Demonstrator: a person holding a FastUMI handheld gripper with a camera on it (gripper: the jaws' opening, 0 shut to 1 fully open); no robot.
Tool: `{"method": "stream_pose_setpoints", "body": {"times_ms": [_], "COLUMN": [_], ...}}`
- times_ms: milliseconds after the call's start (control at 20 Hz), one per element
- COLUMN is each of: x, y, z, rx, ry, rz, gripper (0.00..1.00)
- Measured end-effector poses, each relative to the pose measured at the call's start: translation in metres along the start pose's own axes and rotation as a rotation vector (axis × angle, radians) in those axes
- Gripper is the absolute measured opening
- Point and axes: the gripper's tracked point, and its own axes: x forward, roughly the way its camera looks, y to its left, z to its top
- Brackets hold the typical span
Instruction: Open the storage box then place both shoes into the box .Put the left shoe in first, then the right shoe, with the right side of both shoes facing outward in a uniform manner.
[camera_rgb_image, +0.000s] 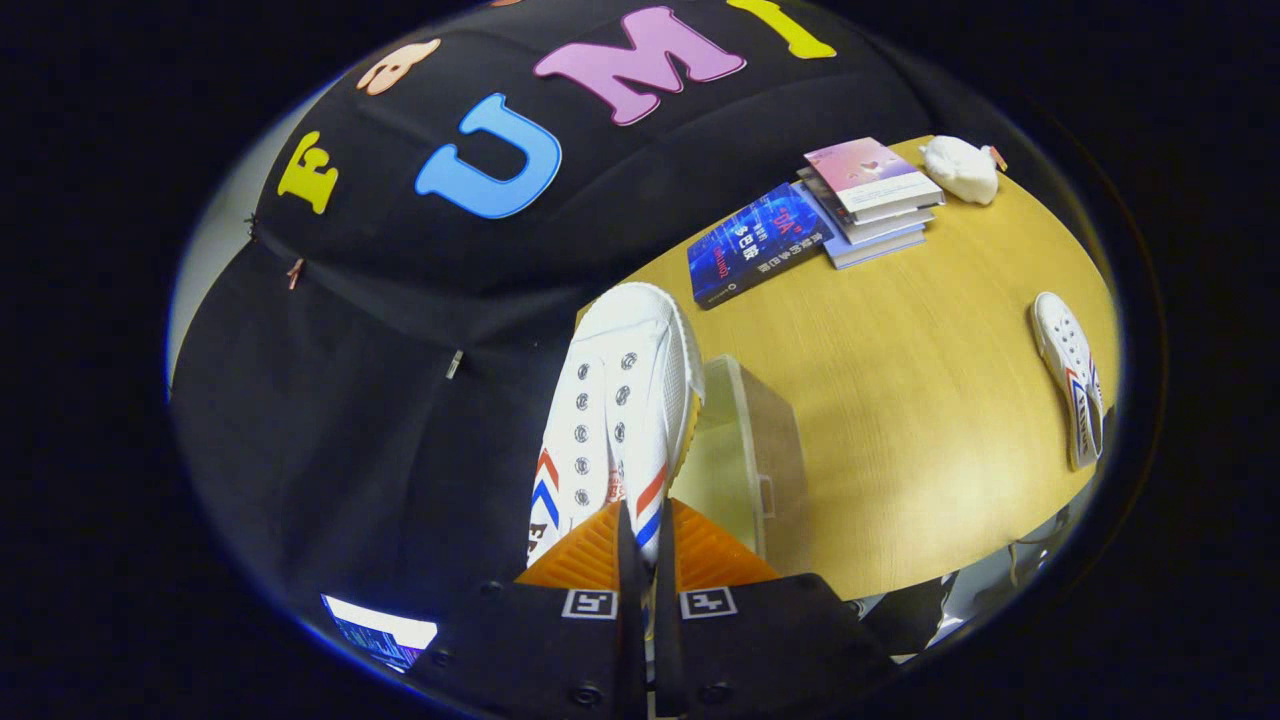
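Held shoe: white canvas sneaker with red and blue stripes (612, 400), toe pointing away, lifted above the box.
Claw (645, 540): pinching that sneaker's heel end.
Box: clear plastic storage box (745, 450) just right of it on yellow wooden worktop (900, 400).
Books: stacked books (870, 200) beyond.
Second shoe: matching white sneaker (1072, 385), well apart, far right.

wide bare table (900, 400) between storage box (745, 450), books (800, 225), second shoe (1075, 385)

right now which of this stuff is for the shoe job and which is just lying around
For the job:
- shoe clamped in the gripper
- second shoe lying apart on the table
- storage box beside the held shoe

Just lying about:
- blue book
- stack of books
- white lump beyond the stack
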Motion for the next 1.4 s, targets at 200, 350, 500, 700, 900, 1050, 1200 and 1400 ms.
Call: {"method": "stream_pose_setpoints", "body": {"times_ms": [200, 350, 500, 700, 900, 1050, 1200, 1400], "x": [0.042, 0.073, 0.098, 0.125, 0.147, 0.158, 0.167, 0.161], "y": [0.002, -0.015, -0.025, -0.035, -0.040, -0.048, -0.052, -0.044], "z": [-0.035, -0.053, -0.065, -0.086, -0.106, -0.119, -0.126, -0.117], "rx": [-0.066, -0.067, -0.091, -0.123, -0.167, -0.203, -0.231, -0.244], "ry": [0.069, 0.117, 0.157, 0.231, 0.293, 0.325, 0.347, 0.323], "rz": [-0.051, -0.140, -0.207, -0.266, -0.339, -0.375, -0.373, -0.333], "gripper": [0.08, 0.08, 0.08, 0.08, 0.08, 0.08, 0.10, 0.28]}}
